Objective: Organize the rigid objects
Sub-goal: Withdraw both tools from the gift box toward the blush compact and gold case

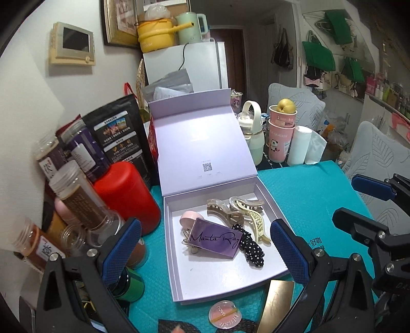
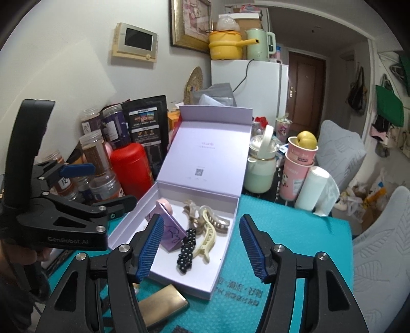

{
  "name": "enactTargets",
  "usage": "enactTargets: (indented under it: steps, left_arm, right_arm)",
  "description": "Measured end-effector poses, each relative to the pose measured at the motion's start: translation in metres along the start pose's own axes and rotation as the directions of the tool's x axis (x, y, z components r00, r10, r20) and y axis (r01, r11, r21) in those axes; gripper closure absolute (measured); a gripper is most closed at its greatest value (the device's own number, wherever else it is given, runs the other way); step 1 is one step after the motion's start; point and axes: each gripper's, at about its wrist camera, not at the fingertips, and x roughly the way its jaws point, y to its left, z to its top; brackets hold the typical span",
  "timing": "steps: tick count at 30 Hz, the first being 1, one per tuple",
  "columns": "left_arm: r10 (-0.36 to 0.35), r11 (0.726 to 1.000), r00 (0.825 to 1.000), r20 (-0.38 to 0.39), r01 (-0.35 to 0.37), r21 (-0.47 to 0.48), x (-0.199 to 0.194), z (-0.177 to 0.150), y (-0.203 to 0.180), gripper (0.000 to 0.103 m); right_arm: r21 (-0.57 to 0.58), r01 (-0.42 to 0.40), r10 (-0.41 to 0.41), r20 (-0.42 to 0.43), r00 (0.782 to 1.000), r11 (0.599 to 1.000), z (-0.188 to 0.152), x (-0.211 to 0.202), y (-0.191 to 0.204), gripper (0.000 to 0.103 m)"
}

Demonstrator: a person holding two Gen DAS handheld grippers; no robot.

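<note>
Lavender box (image 1: 176,256), lid upright; inside: purple card (image 1: 215,239), cream claw clip (image 1: 256,220), polka-dot clip (image 1: 249,247).

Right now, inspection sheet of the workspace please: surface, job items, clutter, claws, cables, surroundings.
Surface: teal textured mat, partly bare on the right.
Job's things: open lilac cardboard gift box holding cream plastic claw clip, black polka-dot fabric clip, purple "Manta Ray" card; gold metal case and pink round compact lie outside it.
Clutter: red cylindrical canister, clear plastic jars, stacked pink paper cups.
Claws: left claw open, empty; right claw open, empty.
Cables: black cord down the white fridge.
Surroundings: grey quilted chairs, hanging green bags.
</note>
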Motion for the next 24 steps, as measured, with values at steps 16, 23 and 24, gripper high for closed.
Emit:
enactTargets:
  steps: [16, 23, 24]
  left_arm:
    - [-0.021, 0.999, 0.999, 0.025, 0.022, -0.042, -0.044, -0.035, 0.007, 0.0]
    - [-0.02, 0.997, 1.0, 0.018, 0.022, -0.071, -0.045, -0.052, 0.013, 0.0]
    - [-0.028, 0.997, 1.0, 0.011, 0.029, -0.072, -0.043, -0.055, 0.013, 0.0]
  right_arm:
    - [0.02, -0.03, 0.029, 0.012, 1.0, 0.999, -0.03, -0.039, 0.014, 0.039]
    - [0.037, -0.083, 0.083, -0.011, 0.996, 0.996, -0.053, -0.04, 0.019, 0.033]
    - [0.04, -0.089, 0.09, -0.014, 0.996, 0.995, -0.055, -0.039, 0.02, 0.033]
